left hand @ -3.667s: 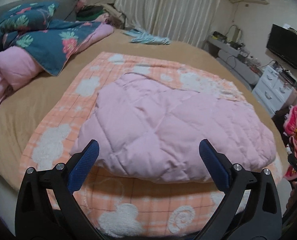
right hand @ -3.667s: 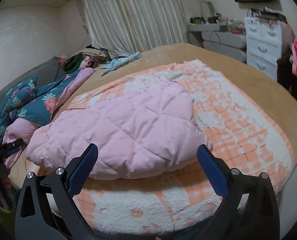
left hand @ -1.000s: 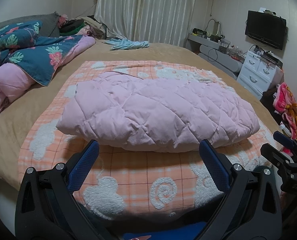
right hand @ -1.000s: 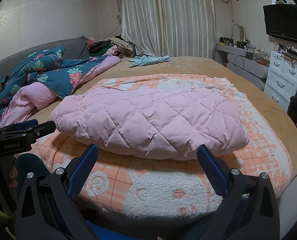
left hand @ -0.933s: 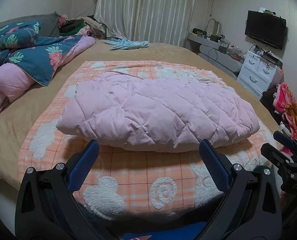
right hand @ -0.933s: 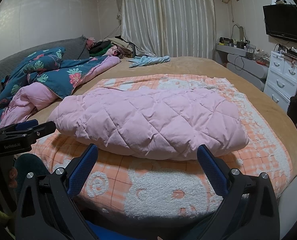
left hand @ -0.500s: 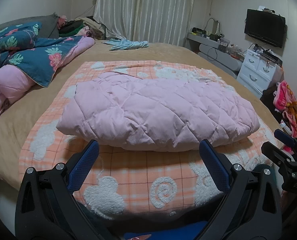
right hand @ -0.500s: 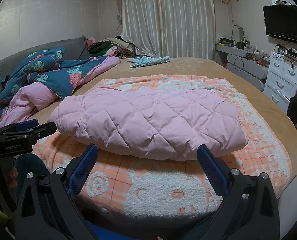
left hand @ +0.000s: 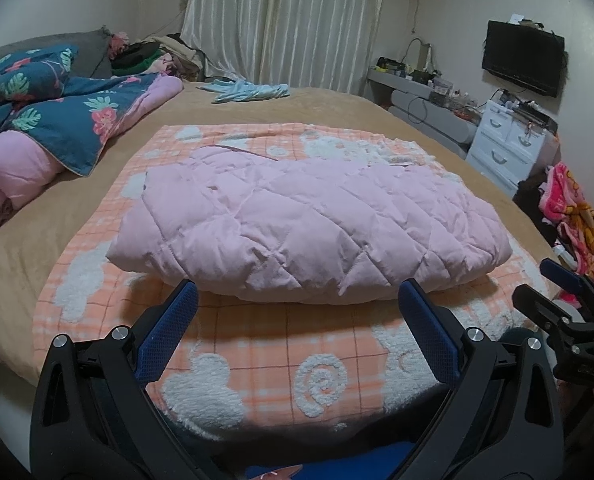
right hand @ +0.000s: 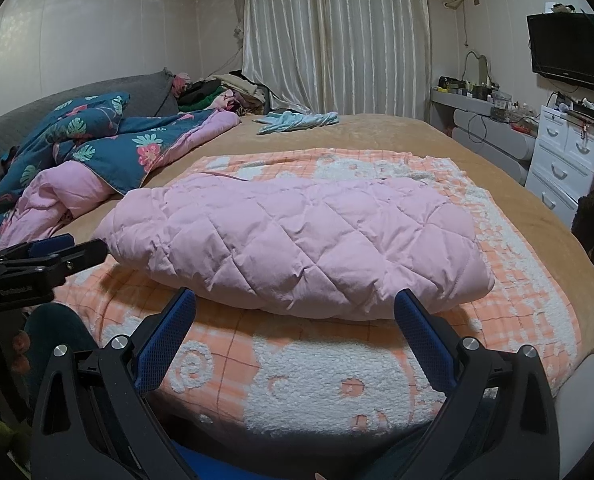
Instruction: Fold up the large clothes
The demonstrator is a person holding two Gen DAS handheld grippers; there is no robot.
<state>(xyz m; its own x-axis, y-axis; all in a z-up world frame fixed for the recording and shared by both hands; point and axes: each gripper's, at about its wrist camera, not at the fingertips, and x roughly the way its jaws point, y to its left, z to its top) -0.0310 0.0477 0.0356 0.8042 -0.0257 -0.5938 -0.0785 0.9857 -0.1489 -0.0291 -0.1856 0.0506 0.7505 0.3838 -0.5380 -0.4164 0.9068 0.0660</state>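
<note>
On the bed (left hand: 337, 108), far left: one floral duvet (left hand: 57, 120), bunched. Centre: one pink quilted jacket (left hand: 309, 224), lying as a compact bundle on one orange blanket (left hand: 257, 360). Folding looks done or nearly so; at most a final tidy or moving it off is left. Left claw (left hand: 297, 316) released, fingers spread wide, empty, just short of the jacket's near edge. Right claw (right hand: 295, 316) likewise released and empty. Far right: one white dresser (left hand: 509, 140), one TV (left hand: 523, 62).
</note>
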